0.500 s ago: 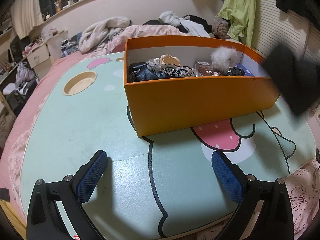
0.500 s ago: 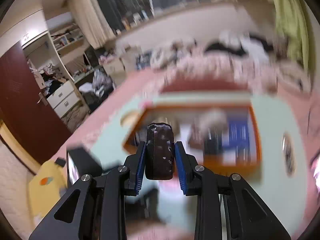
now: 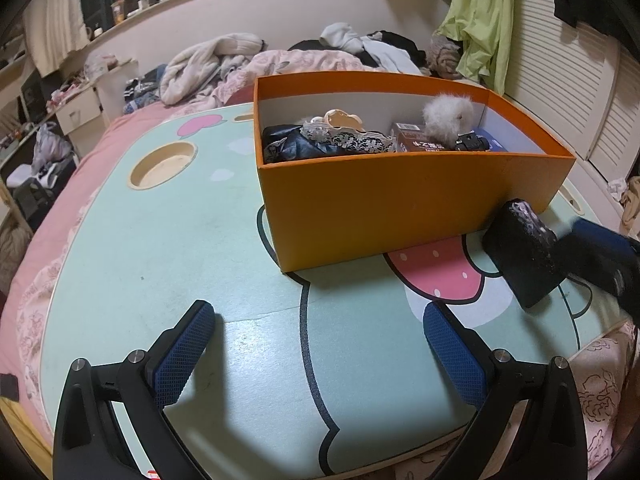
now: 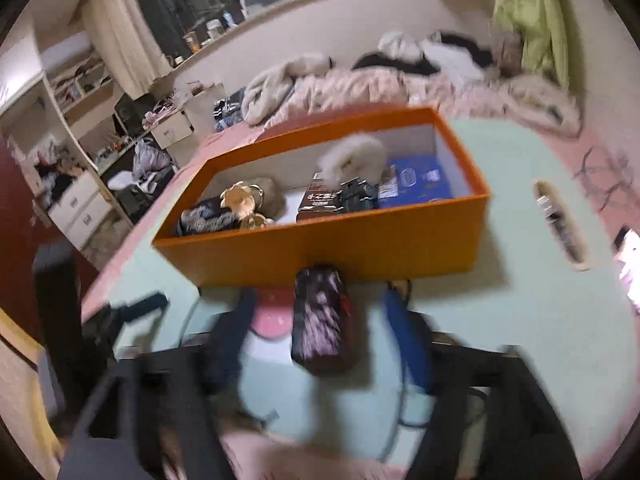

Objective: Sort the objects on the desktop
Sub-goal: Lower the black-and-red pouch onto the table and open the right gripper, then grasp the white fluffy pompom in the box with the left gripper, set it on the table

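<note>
Your right gripper [image 4: 320,344] has its jaws spread, the dark pouch [image 4: 323,318] loose between them at lower centre, on the table [image 4: 520,320] just before the orange box [image 4: 320,248]. Your left gripper [image 3: 316,354] gapes empty.

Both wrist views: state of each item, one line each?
orange box: open-topped, upright on table, holding items
black pouch: lying on table just in front of the box, between the pads, not gripped
fluffy pom-pom: inside box
left hand-held gripper: open, empty
right hand-held gripper: open, blurred
</note>
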`<state>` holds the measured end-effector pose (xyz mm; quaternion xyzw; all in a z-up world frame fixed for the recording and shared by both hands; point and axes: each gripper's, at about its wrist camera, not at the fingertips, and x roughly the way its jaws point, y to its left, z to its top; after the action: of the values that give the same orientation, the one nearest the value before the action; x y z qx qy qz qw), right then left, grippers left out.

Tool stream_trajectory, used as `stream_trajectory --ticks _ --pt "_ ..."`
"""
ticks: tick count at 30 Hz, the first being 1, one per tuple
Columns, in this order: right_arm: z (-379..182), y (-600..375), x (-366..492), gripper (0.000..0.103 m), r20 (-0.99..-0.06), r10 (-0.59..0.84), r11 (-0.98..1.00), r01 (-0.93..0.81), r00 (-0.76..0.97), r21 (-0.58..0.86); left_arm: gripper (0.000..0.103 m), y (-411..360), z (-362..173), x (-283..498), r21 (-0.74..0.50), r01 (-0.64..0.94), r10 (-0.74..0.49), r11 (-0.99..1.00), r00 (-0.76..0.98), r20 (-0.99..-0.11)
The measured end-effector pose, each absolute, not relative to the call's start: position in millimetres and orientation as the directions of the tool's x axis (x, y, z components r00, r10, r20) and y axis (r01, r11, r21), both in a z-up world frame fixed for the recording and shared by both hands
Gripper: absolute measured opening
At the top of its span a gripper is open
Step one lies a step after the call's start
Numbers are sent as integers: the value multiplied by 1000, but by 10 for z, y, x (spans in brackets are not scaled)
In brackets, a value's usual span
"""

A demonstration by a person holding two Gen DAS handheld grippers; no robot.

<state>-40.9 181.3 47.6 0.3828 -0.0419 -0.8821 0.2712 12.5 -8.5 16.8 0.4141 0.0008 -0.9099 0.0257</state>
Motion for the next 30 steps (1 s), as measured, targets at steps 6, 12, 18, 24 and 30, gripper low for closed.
stream_trajectory --ticks 6,12,18,24,30 --pt "159 1711 -201 85 -739 -362 -875 481 -568 59 103 -125 190 186 22 66 -59 -998 -654 -754" --pt "34 1557 -337 89 -754 -331 -874 486 -568 17 103 -215 294 238 -60 45 14 -997 -665 -746" --pt "4 1623 -305 91 -747 -331 -874 486 -577 12 86 -110 1003 298 -136 -50 122 -989 -795 -594" --pt "21 1704 -169 92 -745 -330 -874 485 -580 10 72 380 1274 -787 -226 -206 306 -952 -636 -708" --pt "35 1716 -148 92 -743 -335 -873 487 -579 14 46 811 801 -1535 -109 -149 171 -983 -513 -841"
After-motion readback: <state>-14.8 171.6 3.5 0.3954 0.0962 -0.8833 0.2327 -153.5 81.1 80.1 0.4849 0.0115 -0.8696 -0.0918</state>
